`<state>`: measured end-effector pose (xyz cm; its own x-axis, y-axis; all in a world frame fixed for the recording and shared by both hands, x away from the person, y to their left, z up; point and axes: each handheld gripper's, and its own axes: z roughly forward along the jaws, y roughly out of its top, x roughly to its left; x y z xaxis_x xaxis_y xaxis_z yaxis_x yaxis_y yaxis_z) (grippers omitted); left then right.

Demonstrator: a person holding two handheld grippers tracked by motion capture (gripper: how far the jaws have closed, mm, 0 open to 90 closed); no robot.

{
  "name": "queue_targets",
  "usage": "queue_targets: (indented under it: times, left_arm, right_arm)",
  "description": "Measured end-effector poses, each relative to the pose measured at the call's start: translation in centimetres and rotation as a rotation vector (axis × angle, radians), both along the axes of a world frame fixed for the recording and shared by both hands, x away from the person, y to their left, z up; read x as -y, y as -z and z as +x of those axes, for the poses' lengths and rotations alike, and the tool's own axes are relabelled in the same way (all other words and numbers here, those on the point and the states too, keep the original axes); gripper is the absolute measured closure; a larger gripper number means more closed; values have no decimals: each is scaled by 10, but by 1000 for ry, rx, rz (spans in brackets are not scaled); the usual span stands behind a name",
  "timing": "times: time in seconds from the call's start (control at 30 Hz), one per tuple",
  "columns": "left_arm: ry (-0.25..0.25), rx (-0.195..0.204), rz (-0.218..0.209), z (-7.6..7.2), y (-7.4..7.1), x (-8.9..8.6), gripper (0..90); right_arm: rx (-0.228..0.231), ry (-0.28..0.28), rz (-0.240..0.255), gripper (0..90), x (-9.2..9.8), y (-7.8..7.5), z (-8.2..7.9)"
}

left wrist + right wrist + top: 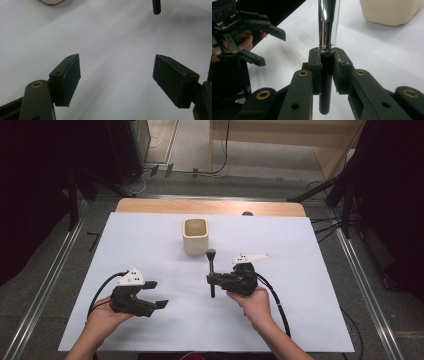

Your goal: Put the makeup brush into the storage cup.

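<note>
The pick-up looks done: the right tongs [213, 279], right of centre in the high view, are pinching the black handle of a makeup brush [211, 270] whose bristle head points up-frame toward the cream cup [195, 235] at upper centre of the white desk [300, 320]. What seems left is carrying the brush to the cup and dropping it in. The left tongs [156, 294], at lower left, are spread and empty.

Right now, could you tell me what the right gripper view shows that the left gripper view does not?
Right gripper view: the right gripper shut on the brush at its black handle below the shiny ferrule, and the open left gripper in a hand. Left gripper view: its own open pads, nothing between. Both: the cream cup and white table cover.
</note>
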<state>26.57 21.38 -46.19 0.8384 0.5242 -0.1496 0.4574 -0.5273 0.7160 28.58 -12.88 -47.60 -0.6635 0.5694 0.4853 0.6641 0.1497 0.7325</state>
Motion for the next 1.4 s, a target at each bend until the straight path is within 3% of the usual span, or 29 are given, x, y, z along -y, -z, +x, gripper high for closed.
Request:
queue_targets:
  times: [0.5,1.4]
  left_arm:
    - [2,-11,-2,-1,1,0,233]
    - [15,-11,17,-2,3,1,236]
  right_arm:
    - [14,28,-5,799,-10,-8,15]
    - [47,57,13,799,-12,-42,45]
